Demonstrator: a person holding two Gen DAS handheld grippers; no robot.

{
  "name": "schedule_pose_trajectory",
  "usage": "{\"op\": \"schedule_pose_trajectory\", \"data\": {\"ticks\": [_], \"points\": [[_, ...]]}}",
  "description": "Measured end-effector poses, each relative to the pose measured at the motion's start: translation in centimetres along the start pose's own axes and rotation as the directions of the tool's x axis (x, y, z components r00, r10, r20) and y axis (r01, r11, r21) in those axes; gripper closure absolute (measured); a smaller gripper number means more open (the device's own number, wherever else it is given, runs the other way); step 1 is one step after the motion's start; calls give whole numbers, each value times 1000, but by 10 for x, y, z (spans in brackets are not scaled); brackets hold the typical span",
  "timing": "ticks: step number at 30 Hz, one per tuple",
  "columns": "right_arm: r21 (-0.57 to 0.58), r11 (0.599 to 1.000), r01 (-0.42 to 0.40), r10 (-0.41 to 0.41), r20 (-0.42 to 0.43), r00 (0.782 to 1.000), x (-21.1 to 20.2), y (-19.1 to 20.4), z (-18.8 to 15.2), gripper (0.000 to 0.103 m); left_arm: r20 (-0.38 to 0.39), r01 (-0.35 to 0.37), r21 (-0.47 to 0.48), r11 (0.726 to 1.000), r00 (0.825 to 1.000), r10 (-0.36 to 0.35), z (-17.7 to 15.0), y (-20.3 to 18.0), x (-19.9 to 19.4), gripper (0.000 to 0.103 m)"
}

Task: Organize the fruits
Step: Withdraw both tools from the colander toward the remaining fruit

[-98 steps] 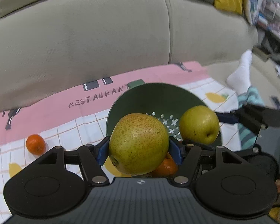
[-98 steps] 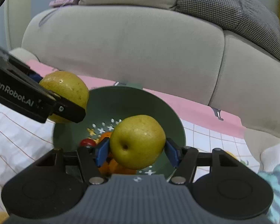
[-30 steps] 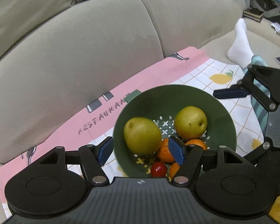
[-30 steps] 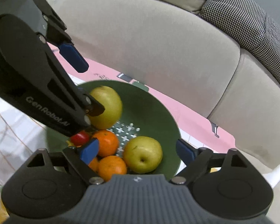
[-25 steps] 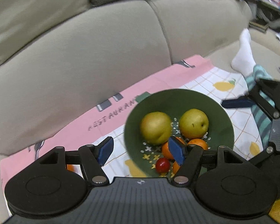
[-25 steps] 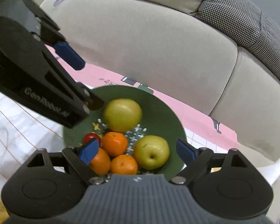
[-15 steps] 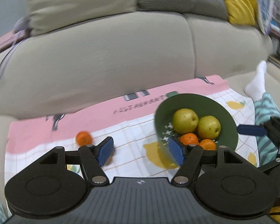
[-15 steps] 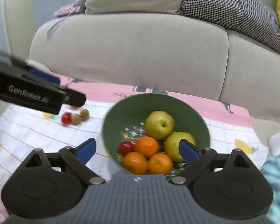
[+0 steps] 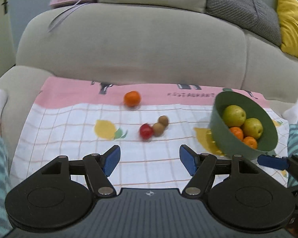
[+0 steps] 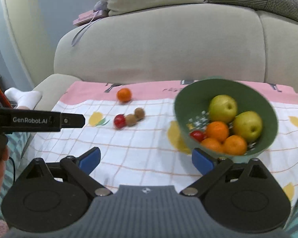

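A green colander bowl (image 9: pixel 228 144) (image 10: pixel 180 107) sits at the right of the checked cloth (image 9: pixel 73 138) (image 10: pixel 145 150). It holds two yellow-green pears (image 10: pixel 223 108), several mandarins (image 10: pixel 217 131) and a small red fruit (image 10: pixel 197 135). On the cloth lie a loose mandarin (image 9: pixel 132 98) (image 10: pixel 124 94), a red fruit (image 9: pixel 145 131) (image 10: pixel 119 121) and two brown kiwis (image 9: pixel 158 129) (image 10: pixel 131 119). My left gripper (image 9: pixel 150 159) is open and empty over the cloth's near middle. My right gripper (image 10: pixel 146 159) is open and empty just left of the bowl.
A beige sofa back (image 9: pixel 141 45) rises behind the cloth, with grey and yellow cushions (image 9: pixel 290 19) on top. A pink book (image 10: pixel 89 17) lies on the sofa arm. White-socked feet (image 10: pixel 22 97) (image 9: pixel 295 109) rest at both sides.
Both pears were let go into the bowl. Both grippers opened, pulled back and swung left, so the loose mandarin, red fruit and kiwis came into view.
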State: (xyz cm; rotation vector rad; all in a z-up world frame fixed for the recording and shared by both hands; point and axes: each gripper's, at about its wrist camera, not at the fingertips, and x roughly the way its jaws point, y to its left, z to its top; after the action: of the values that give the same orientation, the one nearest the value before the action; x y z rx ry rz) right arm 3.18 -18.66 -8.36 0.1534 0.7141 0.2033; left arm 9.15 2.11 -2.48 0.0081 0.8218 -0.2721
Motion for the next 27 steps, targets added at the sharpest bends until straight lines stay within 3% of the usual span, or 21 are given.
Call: {"op": "schedule_pose_trajectory", "data": {"ticks": [12,20,27], "points": [[-132,991,-32,22,-71,997,32,38,-24,15,-7,43,-49,998,999,-43,-19,32,19,30],[-270,963,-3,-12,-53,999,59,53,-19,44,-8,64,-25,998,998,-65,-16,33,45,39],[-314,949,22,-33,-30,999,87,51,-7,54,-14,90,1,996,996,-90,-8,27,73,46]]}}
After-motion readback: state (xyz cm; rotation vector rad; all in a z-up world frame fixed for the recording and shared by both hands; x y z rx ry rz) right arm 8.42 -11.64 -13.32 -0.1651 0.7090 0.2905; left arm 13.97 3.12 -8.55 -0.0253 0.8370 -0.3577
